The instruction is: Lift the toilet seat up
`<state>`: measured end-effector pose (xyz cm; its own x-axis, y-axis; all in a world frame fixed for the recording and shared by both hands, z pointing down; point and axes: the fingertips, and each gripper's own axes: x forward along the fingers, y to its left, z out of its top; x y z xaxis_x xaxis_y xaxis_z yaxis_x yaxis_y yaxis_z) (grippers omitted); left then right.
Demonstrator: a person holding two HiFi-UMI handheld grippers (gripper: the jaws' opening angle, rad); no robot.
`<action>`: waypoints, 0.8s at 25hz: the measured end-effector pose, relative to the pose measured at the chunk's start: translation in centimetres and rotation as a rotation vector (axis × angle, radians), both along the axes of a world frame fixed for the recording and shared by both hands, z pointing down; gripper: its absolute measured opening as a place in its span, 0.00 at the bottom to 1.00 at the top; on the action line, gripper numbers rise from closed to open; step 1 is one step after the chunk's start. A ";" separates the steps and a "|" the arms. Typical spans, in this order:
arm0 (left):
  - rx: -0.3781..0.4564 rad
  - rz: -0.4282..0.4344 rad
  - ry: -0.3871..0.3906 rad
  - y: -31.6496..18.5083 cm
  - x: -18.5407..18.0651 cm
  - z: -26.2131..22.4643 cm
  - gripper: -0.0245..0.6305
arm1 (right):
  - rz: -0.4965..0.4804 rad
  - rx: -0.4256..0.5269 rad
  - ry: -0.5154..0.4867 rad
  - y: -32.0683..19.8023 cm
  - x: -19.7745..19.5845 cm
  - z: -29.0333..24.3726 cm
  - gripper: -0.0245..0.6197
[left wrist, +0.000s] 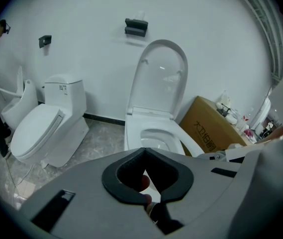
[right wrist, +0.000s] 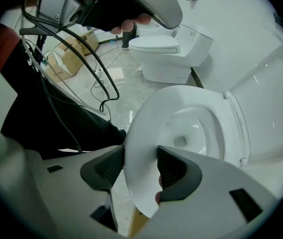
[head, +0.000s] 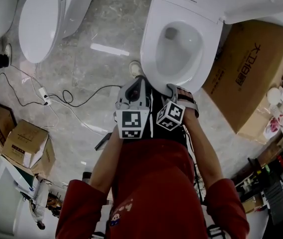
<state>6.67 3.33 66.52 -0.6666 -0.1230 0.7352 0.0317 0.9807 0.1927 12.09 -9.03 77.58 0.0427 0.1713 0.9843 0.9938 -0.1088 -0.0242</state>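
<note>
The right gripper (right wrist: 140, 171) pinches the front rim of the toilet seat (right wrist: 146, 118), which lies low over the bowl (right wrist: 186, 133), lid (left wrist: 161, 78) already upright. The left gripper (left wrist: 143, 152) is pressed together, empty. The lift itself looks undone.

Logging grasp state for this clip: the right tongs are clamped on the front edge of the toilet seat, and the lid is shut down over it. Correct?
No: the lid stands raised upright, as the left gripper view shows. The right tongs are clamped on the front edge of the toilet seat.
</note>
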 end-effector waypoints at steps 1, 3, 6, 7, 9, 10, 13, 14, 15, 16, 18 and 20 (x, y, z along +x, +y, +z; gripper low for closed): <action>0.000 0.002 -0.007 -0.1 -0.1 -0.3 0.05 | -0.002 -0.002 -0.005 0.0 0.0 -0.4 0.37; 0.001 0.009 -0.020 -0.3 -0.2 -1.0 0.05 | -0.008 -0.007 -0.014 0.1 -0.1 -1.2 0.36; -0.005 0.013 -0.033 -0.5 -0.5 -1.7 0.05 | -0.016 -0.021 -0.037 0.1 -0.3 -2.2 0.35; -0.006 0.009 -0.038 -0.5 -0.7 -1.9 0.05 | -0.016 -0.025 -0.044 0.2 -0.5 -2.5 0.34; -0.005 0.001 -0.050 -0.4 -0.8 -2.4 0.05 | -0.012 -0.028 -0.057 0.1 -0.7 -3.1 0.34; -0.005 0.001 -0.054 -0.5 -0.7 -2.7 0.05 | -0.010 -0.029 -0.062 0.0 -0.7 -3.4 0.33; -0.009 0.017 -0.065 -0.7 -0.6 -3.4 0.05 | -0.011 -0.034 -0.075 0.1 -0.9 -4.4 0.33; -0.011 0.020 -0.069 -0.8 -0.6 -3.6 0.05 | -0.012 -0.037 -0.081 0.2 -1.0 -4.8 0.33; -0.012 0.023 -0.074 -0.8 -0.7 -3.8 0.05 | -0.012 -0.040 -0.087 0.2 -1.1 -5.2 0.32; -0.014 0.024 -0.079 -0.8 -0.7 -4.0 0.05 | -0.012 -0.044 -0.093 0.2 -1.2 -5.6 0.32; -0.016 0.028 -0.091 -0.9 -0.9 -4.6 0.05 | -0.009 -0.051 -0.104 0.2 -1.4 -6.4 0.30; -0.018 0.032 -0.101 -0.9 -1.1 -5.1 0.05 | -0.005 -0.057 -0.115 0.3 -1.6 -7.1 0.29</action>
